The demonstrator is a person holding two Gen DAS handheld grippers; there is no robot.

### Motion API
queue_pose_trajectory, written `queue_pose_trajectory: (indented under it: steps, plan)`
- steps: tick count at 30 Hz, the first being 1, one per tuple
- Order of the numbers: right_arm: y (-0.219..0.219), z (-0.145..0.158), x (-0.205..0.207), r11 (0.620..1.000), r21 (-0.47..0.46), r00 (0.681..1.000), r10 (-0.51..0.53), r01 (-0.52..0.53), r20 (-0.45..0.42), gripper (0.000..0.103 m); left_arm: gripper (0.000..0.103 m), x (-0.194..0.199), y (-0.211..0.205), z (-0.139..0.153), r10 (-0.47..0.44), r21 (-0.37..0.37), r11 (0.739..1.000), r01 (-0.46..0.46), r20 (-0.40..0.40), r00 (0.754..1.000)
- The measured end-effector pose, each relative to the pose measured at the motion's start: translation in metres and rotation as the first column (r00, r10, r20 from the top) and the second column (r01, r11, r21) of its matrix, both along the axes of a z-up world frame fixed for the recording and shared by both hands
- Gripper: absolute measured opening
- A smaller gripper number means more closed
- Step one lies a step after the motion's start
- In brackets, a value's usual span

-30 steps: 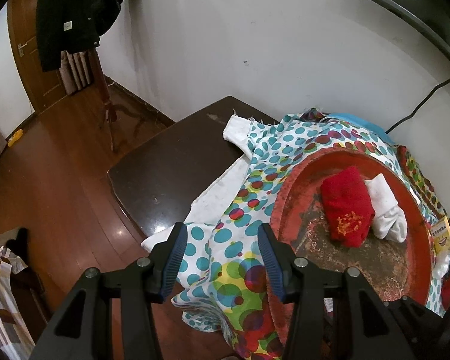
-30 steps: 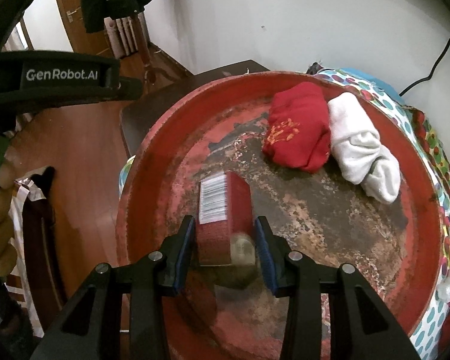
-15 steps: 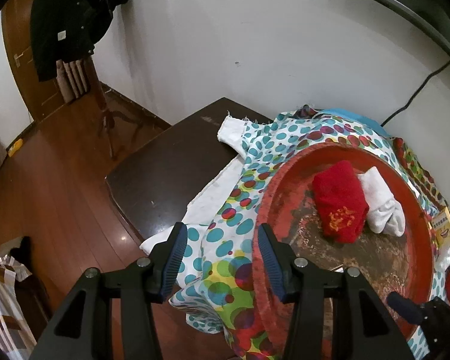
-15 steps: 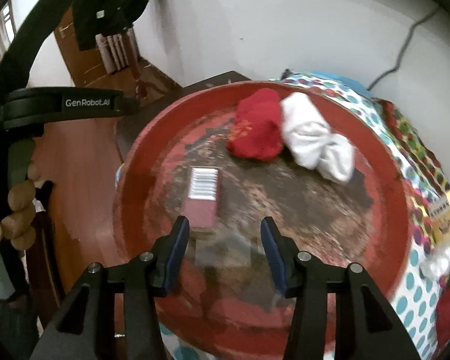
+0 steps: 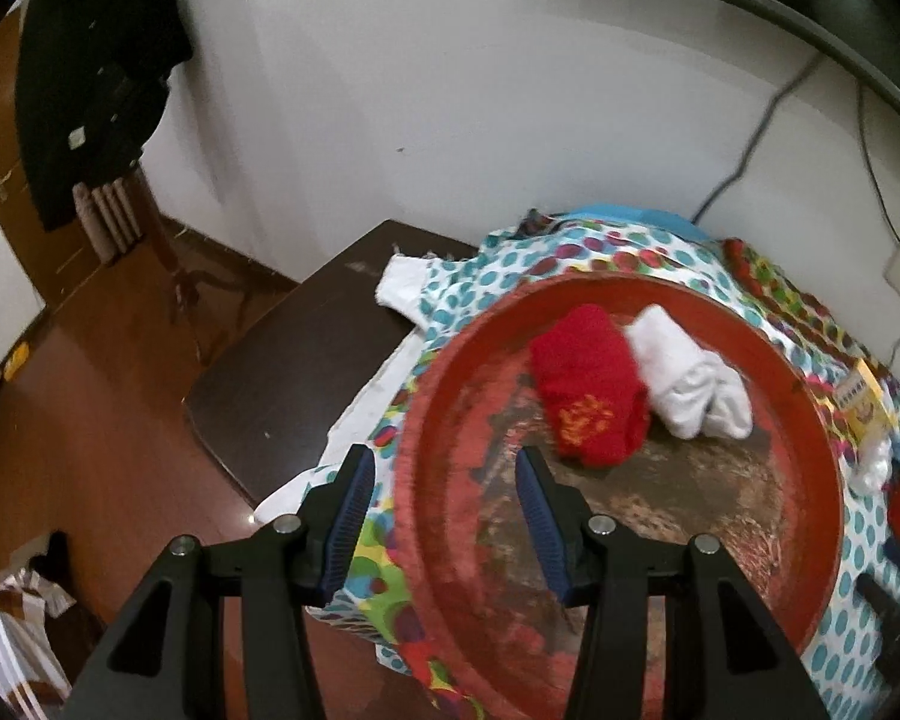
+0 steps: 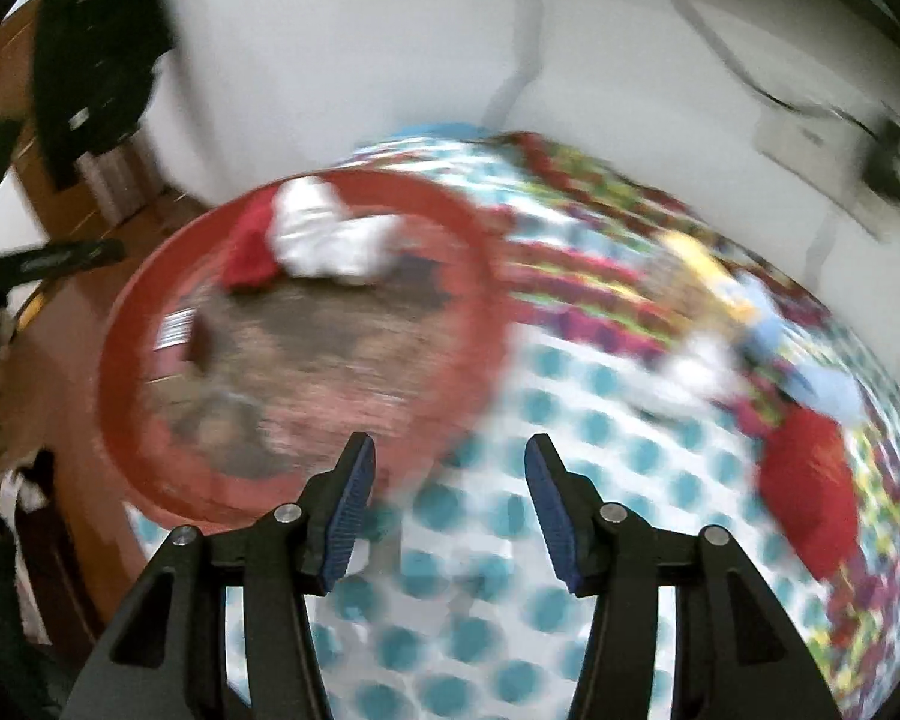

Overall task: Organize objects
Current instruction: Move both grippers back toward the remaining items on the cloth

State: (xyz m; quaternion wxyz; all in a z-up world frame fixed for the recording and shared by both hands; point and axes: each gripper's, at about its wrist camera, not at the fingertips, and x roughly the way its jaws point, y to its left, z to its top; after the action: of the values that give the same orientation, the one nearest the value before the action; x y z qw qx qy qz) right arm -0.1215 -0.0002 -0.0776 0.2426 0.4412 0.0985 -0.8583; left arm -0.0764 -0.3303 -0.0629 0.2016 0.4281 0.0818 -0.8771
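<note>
Fingers (image 6: 354, 498) of the right gripper (image 6: 444, 504) are opening with nothing between them, hanging over the dotted cloth (image 6: 570, 420) just outside the tray (image 6: 114, 396) rim. Left gripper (image 5: 441, 516) is hovering open and empty, straddling the tray's near rim. Red roll (image 5: 588, 384) and white roll (image 5: 684, 378) are lying touching in the tray; a small box (image 6: 183, 333) is sitting near its left wall. Bare bench (image 5: 294, 372) is lying left.

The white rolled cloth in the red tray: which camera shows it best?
The left wrist view. There the white rolled cloth lies sharp and whole in the red tray, beside the red cloth. The right wrist view shows it only as a motion-blurred white smear at the tray's far side.
</note>
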Motion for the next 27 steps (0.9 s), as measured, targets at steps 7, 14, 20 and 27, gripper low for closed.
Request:
queue_pose_trajectory:
  steps: [7,14,20,27]
  plan:
    - [0.096,0.003,-0.017,0.984,-0.007,0.984,-0.18,0.179,-0.016,0.056,0.05,-0.007,0.043,0.008,-0.112,-0.026,0.993,0.112,0.008,0.994]
    - [0.149,0.0,-0.034,0.975,-0.005,0.974,-0.222,0.222,-0.049,0.064,0.05,-0.017,0.111,0.011,-0.259,-0.073,0.962,0.262,0.042,0.965]
    - [0.15,-0.021,-0.055,0.983,0.009,0.982,-0.182,0.183,-0.049,0.07,0.05,-0.04,0.192,0.009,-0.443,-0.084,0.889,0.45,0.092,0.892]
    - [0.136,-0.043,-0.063,0.989,0.013,0.987,-0.144,0.145,-0.065,0.067,0.05,-0.082,0.282,-0.001,-0.619,-0.083,0.772,0.63,0.128,0.775]
